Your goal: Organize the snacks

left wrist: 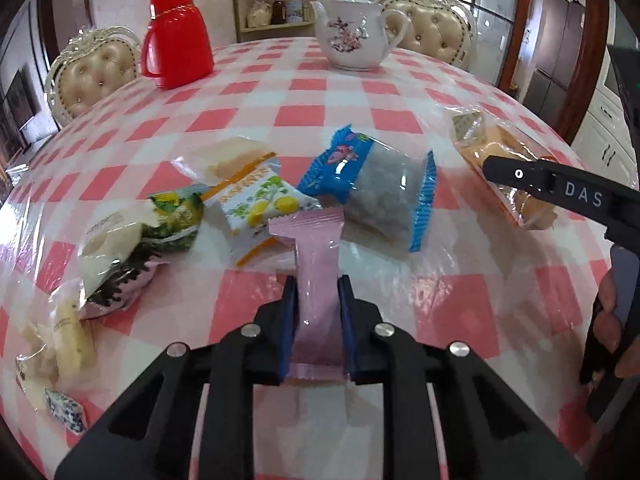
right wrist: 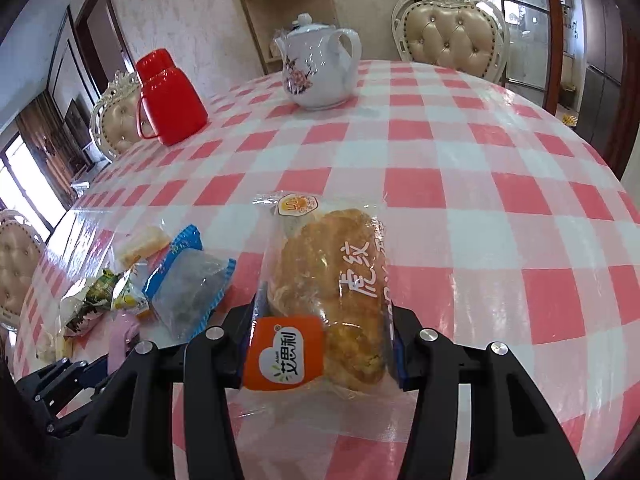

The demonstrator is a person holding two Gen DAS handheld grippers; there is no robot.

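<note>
In the left wrist view my left gripper (left wrist: 318, 286) is shut on a slim pink snack packet (left wrist: 316, 248), its blue pads pressing both sides. The packet stands on end just in front of a heap of wrapped snacks on the checked tablecloth (left wrist: 440, 304). My right gripper (right wrist: 326, 312) is shut on a clear bread packet (right wrist: 332, 264) with an orange label, gripped across its near end. The same bread packet (left wrist: 500, 148) shows at the right of the left wrist view, with a black finger across it.
The heap holds a blue-ended packet (left wrist: 372, 188), a lemon-print packet (left wrist: 260, 204), a green packet (left wrist: 172, 216) and clear-wrapped pieces (left wrist: 60, 344). A red jug (left wrist: 176, 36) and a white flowered teapot (left wrist: 352, 32) stand at the far edge. Cream padded chairs (right wrist: 452, 40) ring the table.
</note>
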